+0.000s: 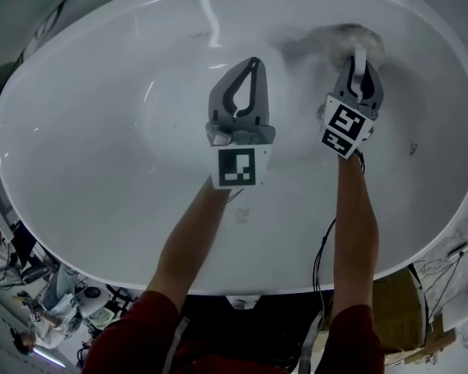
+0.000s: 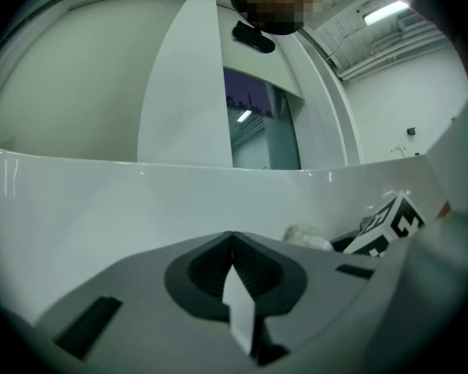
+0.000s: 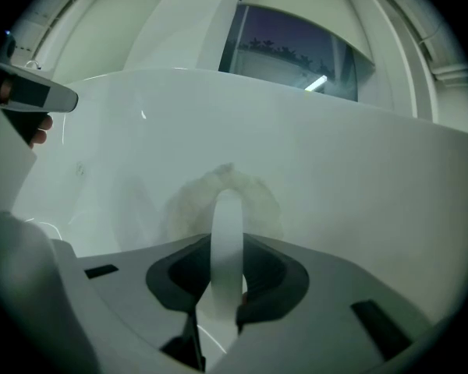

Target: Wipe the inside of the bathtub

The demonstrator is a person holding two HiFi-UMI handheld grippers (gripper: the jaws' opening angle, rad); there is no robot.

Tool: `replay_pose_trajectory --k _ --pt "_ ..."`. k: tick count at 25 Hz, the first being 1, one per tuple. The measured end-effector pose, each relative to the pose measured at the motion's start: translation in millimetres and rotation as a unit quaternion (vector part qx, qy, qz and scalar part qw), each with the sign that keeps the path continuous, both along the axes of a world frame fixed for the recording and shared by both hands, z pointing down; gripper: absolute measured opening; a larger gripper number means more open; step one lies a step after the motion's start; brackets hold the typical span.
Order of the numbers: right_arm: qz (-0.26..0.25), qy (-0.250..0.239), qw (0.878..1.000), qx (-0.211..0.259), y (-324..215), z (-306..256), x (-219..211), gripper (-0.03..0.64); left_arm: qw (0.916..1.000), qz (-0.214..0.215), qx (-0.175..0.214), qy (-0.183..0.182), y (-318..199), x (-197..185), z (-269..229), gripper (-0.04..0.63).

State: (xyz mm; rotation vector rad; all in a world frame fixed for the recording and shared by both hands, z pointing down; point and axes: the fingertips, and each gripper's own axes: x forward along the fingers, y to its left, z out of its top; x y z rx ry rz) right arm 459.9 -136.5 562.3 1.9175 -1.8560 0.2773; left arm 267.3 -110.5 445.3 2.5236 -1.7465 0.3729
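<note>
The white oval bathtub (image 1: 101, 131) fills the head view. My right gripper (image 1: 360, 57) is at the tub's far wall, shut on the white handle (image 3: 226, 224) of a fluffy pale scrubbing pad (image 1: 349, 39). The pad (image 3: 222, 197) lies flat against the tub wall (image 3: 359, 178). My left gripper (image 1: 253, 65) hangs over the middle of the tub, shut with nothing in it; its jaws meet at the tip (image 2: 232, 238). In the left gripper view the pad (image 2: 306, 236) and the right gripper's marker cube (image 2: 394, 224) show to the right, against the tub's inside (image 2: 101, 201).
A few small dark specks (image 1: 412, 148) mark the tub's right inner side. Cables (image 1: 324, 248) hang by the right arm. Clutter (image 1: 62, 294) lies on the floor at the lower left, and a brown box (image 1: 398, 302) sits beyond the near rim at the right.
</note>
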Motion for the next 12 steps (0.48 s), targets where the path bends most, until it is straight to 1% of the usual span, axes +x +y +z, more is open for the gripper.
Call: replay_pose_trajectory --k 3,7,12 --pt "0.008 -0.005 1.000 -0.003 -1 -1 -2 0.094 1.0000 -0.005 -0.002 0.005 1 -6 -3 0.017" --pt "0.021 -0.016 1.000 -0.012 12 -2 -12 0.094 0.9998 -0.018 0.001 0.009 11 -28 -12 0.017" --pt "0.000 -0.013 1.000 -0.010 32 -31 -59 0.094 0.9994 -0.032 0.009 0.015 33 -69 -39 0.017"
